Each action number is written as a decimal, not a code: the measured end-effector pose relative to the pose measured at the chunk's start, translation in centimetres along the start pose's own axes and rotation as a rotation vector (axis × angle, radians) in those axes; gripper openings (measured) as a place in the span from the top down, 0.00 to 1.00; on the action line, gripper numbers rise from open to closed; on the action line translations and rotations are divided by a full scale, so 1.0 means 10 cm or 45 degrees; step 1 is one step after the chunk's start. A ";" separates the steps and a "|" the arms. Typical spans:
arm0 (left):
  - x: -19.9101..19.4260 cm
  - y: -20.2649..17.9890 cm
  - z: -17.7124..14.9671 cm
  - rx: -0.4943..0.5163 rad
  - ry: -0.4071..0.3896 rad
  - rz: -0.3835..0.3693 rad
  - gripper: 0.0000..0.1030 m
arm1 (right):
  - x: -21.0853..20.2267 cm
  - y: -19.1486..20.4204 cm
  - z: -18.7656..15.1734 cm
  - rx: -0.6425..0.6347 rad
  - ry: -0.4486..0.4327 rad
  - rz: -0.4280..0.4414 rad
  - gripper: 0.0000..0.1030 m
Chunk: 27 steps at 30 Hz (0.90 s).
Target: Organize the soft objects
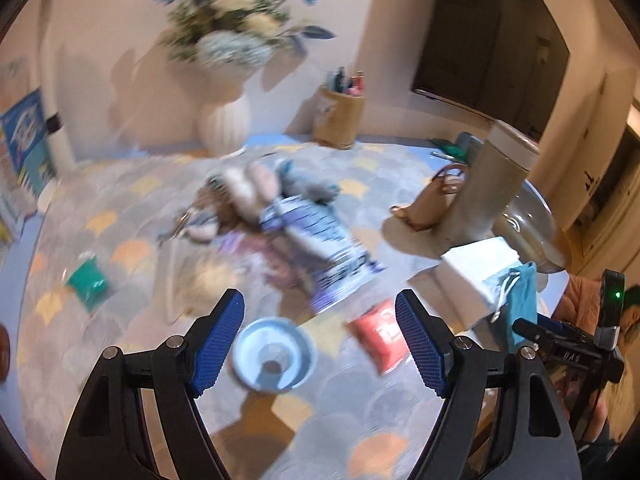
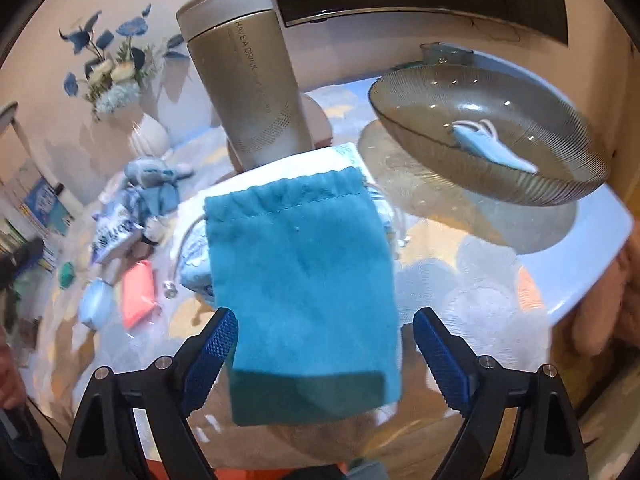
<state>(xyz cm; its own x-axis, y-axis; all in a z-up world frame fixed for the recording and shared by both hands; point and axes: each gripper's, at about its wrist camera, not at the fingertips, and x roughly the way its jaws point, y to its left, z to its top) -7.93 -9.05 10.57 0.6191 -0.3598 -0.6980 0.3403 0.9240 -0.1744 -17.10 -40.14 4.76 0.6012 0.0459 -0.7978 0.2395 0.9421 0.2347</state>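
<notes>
We hold both grippers angled down toward the tabletop. Our left gripper (image 1: 320, 334) stands with its jaws wide apart, blue ribbed pads (image 1: 218, 342) facing each other, nothing pressed between them. Our right gripper (image 2: 325, 354) is likewise spread wide, neither pad (image 2: 440, 356) bearing on anything. From the left wrist view the right unit appears at the far right edge, partly cut off, with a sleeve just behind it. Both views are smeared by motion blur.
</notes>
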 end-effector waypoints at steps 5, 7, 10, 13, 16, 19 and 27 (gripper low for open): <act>0.00 0.19 -0.08 -0.045 0.009 -0.005 0.25 | 0.10 0.05 -0.03 0.063 0.045 0.072 0.11; 0.00 0.24 -0.11 -0.056 0.011 -0.010 0.25 | 0.13 0.15 -0.03 0.013 0.057 0.021 0.09; 0.03 0.25 -0.12 -0.063 0.024 -0.017 0.25 | 0.22 0.28 -0.04 -0.075 0.090 -0.103 0.08; 0.07 0.24 -0.14 -0.053 0.034 -0.016 0.25 | 0.30 0.31 -0.06 -0.102 0.098 -0.185 0.17; 0.09 0.24 -0.15 -0.047 0.031 -0.022 0.25 | 0.26 0.26 -0.07 -0.099 0.068 -0.202 0.45; 0.10 0.23 -0.15 -0.043 0.030 -0.016 0.26 | 0.16 0.19 -0.09 -0.073 0.033 -0.179 0.68; 0.14 0.21 -0.18 -0.031 0.027 0.004 0.26 | -0.28 0.21 -0.03 -0.034 -0.132 -0.119 0.78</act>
<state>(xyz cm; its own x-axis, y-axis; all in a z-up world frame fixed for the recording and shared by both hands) -7.57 -7.38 7.97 0.6051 -0.3544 -0.7129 0.3212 0.9280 -0.1887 -18.47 -38.18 7.36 0.6529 -0.0755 -0.7537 0.2785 0.9492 0.1463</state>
